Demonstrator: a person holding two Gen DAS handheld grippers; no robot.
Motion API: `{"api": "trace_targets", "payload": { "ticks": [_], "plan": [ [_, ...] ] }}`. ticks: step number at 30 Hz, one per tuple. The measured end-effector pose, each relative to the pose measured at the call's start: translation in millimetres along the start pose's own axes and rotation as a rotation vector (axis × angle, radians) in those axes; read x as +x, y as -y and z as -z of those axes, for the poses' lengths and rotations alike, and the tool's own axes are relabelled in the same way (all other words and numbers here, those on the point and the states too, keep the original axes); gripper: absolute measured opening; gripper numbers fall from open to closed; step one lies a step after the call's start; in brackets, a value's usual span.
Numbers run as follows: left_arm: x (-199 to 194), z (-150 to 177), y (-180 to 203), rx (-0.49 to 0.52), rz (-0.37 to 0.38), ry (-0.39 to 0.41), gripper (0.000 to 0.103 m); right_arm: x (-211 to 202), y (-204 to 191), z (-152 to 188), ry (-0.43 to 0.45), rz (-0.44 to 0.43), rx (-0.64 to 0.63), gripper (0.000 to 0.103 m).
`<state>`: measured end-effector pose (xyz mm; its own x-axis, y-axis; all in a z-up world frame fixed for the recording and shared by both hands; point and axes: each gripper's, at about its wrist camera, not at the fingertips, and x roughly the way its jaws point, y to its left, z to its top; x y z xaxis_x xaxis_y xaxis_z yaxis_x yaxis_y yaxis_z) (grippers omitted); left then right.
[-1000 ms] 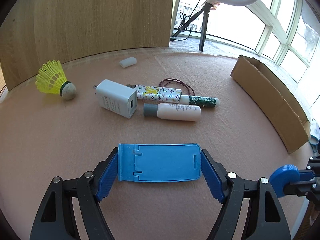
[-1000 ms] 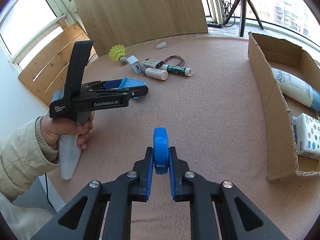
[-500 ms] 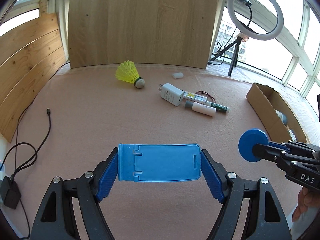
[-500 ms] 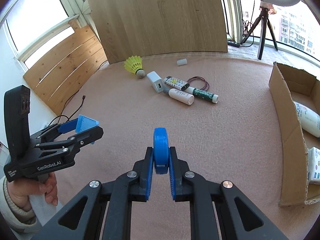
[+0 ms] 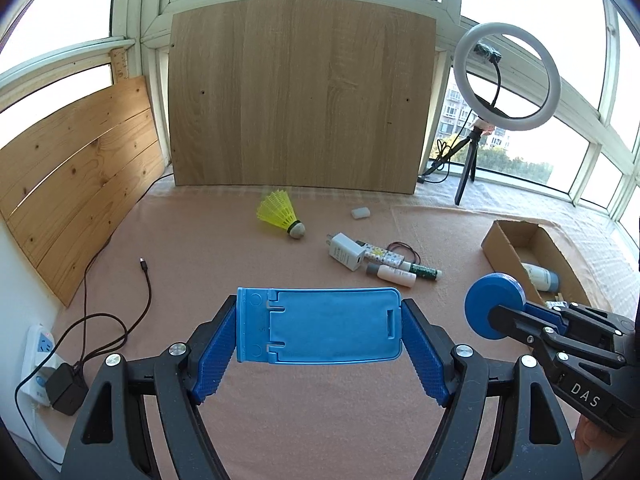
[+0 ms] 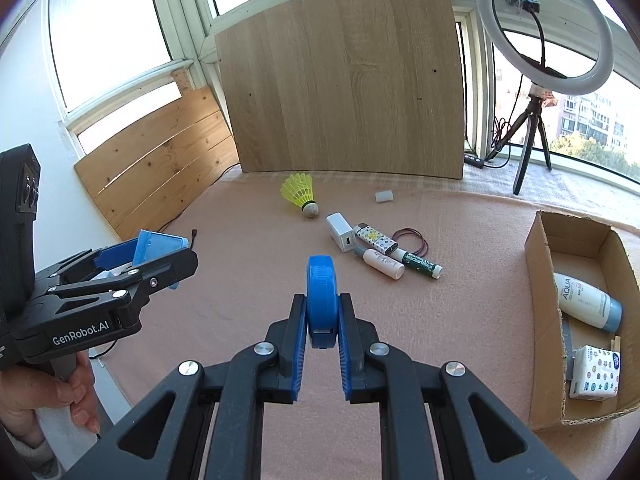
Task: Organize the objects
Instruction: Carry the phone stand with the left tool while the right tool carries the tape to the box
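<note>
A flat blue phone stand (image 5: pixel 318 325) is clamped crosswise by the left gripper (image 5: pixel 319 334), long axis spanning the jaws. A blue disc-shaped roll (image 6: pixel 321 300) is pinched on edge in the nearly closed jaws of the right gripper (image 6: pixel 322 322). Both are held above the counter (image 6: pixel 460 320). The cardboard box (image 6: pixel 538 264) lies to the right, nearer the right gripper, so that load is judged likelier to be dropped first.

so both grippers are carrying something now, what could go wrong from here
The left gripper pinches the blue phone stand only by its short ends, so it could twist or slip out. The right gripper clamps the blue round case edge-on; it might roll free. The cardboard box already holds a bottle, leaving less room.
</note>
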<state>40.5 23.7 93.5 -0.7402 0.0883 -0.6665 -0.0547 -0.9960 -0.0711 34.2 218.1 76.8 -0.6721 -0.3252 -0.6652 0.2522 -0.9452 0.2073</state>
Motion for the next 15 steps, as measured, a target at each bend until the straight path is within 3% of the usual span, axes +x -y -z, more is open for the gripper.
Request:
{"api": "trace_targets", "payload": {
  "ticks": [15],
  "plan": [
    [10.2, -11.6, 30.8, 0.050, 0.035, -0.006, 0.080, -12.9, 23.1, 0.2, 0.025, 0.036, 0.037, 0.013]
  ]
}}
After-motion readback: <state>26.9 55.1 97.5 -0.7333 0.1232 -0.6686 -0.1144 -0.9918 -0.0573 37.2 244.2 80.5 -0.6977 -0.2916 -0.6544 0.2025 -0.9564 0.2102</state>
